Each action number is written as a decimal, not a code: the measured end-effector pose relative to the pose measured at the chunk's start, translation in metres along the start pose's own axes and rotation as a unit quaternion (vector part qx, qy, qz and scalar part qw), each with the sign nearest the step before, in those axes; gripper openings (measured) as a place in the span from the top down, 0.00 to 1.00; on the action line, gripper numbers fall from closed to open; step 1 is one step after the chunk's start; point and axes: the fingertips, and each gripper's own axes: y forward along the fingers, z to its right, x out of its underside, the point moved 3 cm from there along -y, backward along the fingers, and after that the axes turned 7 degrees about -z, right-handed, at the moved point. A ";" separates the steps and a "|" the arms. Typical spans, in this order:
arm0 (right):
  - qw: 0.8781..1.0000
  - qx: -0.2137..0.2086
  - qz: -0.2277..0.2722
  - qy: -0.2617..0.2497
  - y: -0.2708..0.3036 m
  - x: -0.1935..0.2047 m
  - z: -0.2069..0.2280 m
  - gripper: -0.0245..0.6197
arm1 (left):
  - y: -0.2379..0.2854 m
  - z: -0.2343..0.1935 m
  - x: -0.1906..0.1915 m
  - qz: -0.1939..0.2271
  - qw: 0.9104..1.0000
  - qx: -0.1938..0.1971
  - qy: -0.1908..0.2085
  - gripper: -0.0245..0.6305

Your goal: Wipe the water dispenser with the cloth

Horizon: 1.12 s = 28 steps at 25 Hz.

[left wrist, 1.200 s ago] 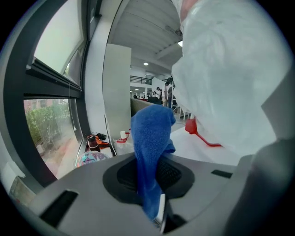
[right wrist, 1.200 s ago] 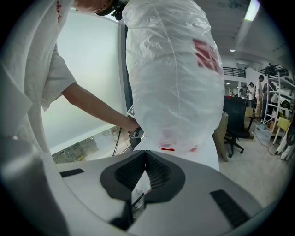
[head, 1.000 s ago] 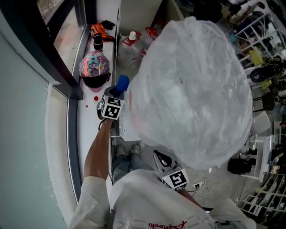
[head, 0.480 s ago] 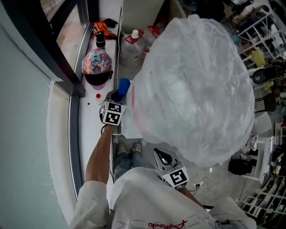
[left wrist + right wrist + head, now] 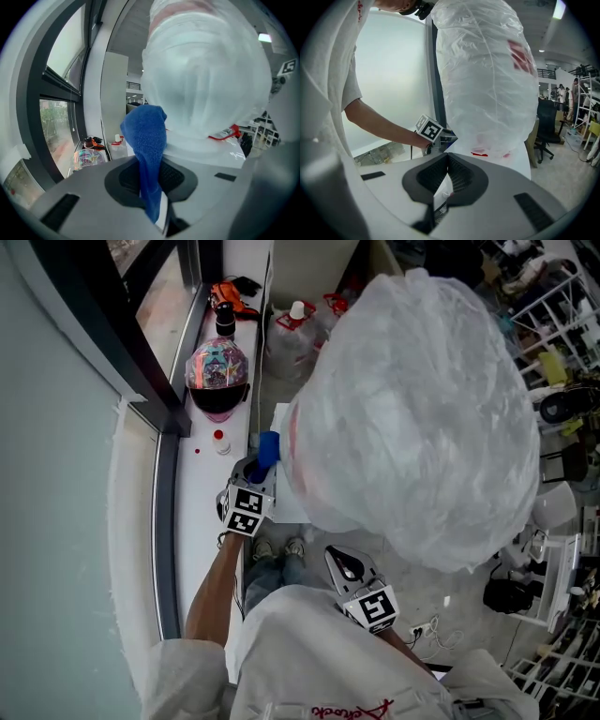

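Observation:
The water dispenser's big bottle, wrapped in clear plastic, fills the middle of the head view above the white dispenser body. My left gripper is at the dispenser's left side, shut on a blue cloth that touches the bottle's lower edge. In the left gripper view the cloth stands up from the jaws of that gripper against the bottle. My right gripper hangs low near my body, shut on nothing. In its own view, this gripper faces the bottle.
A colourful helmet, a dark bottle and an orange item sit on the white window sill at left. Water jugs stand on the floor behind the dispenser. Shelving and an office chair are to the right.
My left gripper has drawn the blue cloth along the dispenser's left side toward me, further from the helmet. The right gripper has stayed in place.

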 end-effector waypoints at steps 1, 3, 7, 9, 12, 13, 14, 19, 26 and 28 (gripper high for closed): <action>1.000 -0.001 0.001 0.000 0.000 0.000 -0.001 0.94 | -0.006 0.005 0.003 -0.002 1.000 0.003 0.006 0.87; 1.000 -0.002 0.002 0.000 0.000 0.000 -0.001 0.94 | -0.017 0.014 0.009 0.000 1.000 0.009 0.008 0.87; 1.000 -0.004 0.007 0.001 -0.001 -0.002 -0.003 0.94 | -0.043 0.036 0.024 -0.001 1.000 0.023 0.017 0.87; 1.000 -0.004 0.008 -0.002 -0.001 -0.001 -0.002 0.94 | -0.054 0.046 0.032 -0.001 0.999 0.031 0.014 0.87; 1.000 -0.006 0.010 -0.005 -0.001 -0.001 -0.003 0.94 | -0.072 0.063 0.040 0.005 0.999 0.041 0.009 0.87; 1.000 -0.007 0.010 -0.005 -0.001 -0.001 -0.003 0.94 | -0.079 0.069 0.042 0.005 0.999 0.045 0.010 0.87; 1.000 -0.007 0.011 -0.005 -0.001 -0.002 -0.003 0.94 | -0.084 0.075 0.044 0.005 0.999 0.049 0.011 0.87; 1.000 -0.009 0.012 -0.009 -0.001 -0.002 -0.005 0.94 | -0.103 0.096 0.053 0.010 0.998 0.057 0.003 0.87; 1.000 -0.009 0.011 -0.008 -0.001 -0.001 -0.005 0.94 | -0.110 0.085 0.043 0.027 0.999 0.043 -0.003 0.87; 1.000 -0.007 0.010 -0.007 -0.001 -0.001 -0.004 0.94 | -0.107 0.072 0.040 0.030 0.999 0.034 -0.005 0.87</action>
